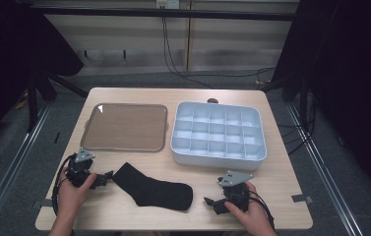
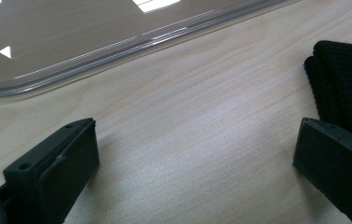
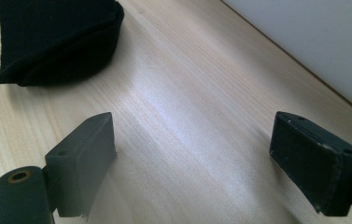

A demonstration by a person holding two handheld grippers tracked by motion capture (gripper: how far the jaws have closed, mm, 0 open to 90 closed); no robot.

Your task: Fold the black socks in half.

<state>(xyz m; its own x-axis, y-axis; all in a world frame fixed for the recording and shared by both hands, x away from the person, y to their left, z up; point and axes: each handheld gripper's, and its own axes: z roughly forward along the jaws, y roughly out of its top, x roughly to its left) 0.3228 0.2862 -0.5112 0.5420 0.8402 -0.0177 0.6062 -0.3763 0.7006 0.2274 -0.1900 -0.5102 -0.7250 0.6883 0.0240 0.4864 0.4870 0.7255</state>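
A black sock lies flat near the table's front edge, its cuff toward the left and its toe toward the right. My left gripper rests on the table just left of the cuff. Its jaws stand wide open with bare wood between them. In the left gripper view the sock's cuff lies just beyond the right jaw. My right gripper sits to the right of the toe, open and holding nothing. In the right gripper view the sock's toe is ahead at the upper left.
A flat brown tray with a clear rim lies at the back left. A white box divided into several compartments stands at the back right; its wall is close to my right gripper. Bare wood lies between sock and box.
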